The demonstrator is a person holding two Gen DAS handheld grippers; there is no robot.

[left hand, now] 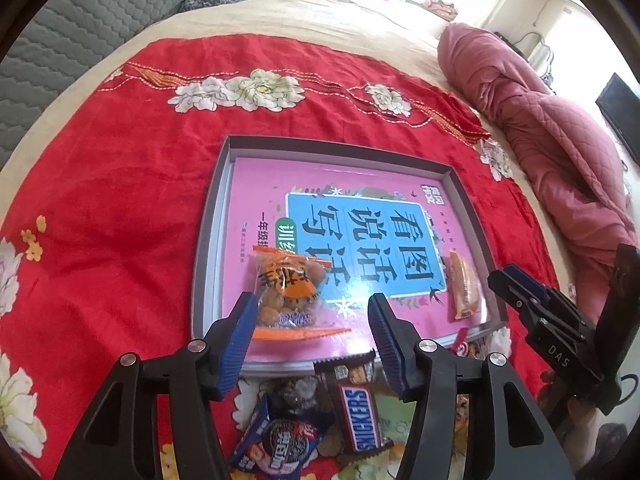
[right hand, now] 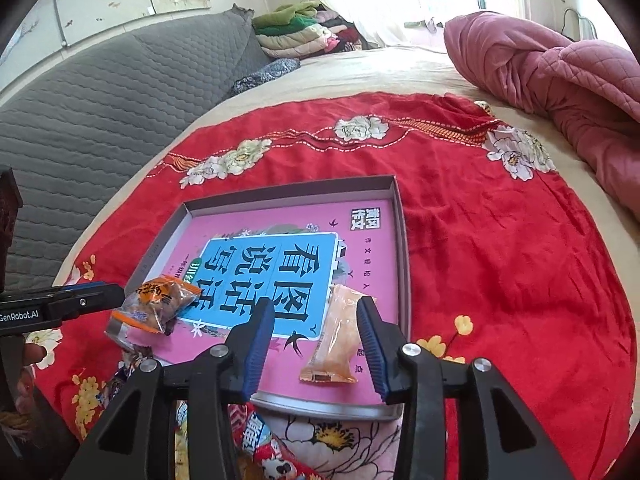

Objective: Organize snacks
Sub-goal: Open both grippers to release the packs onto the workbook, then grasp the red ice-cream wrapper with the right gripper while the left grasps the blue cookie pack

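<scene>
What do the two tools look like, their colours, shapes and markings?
Both are alike. The left tool and right tool have black angular plastic arms with silver round screws. Their fingers carry blue ribbed pads. White lettering shows on the bodies: "DAS" on the right one, "GenRobot.AI" on the left one.

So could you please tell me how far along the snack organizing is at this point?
Early stage. Done: an orange nut packet and a pale wafer bar lie in the tray on the pink book. In hand: nothing; the left gripper and right gripper are both open, jaws apart over those packets. Left: the Snickers bar, the Oreo pack and other wrappers sit outside on the red cloth.
</scene>
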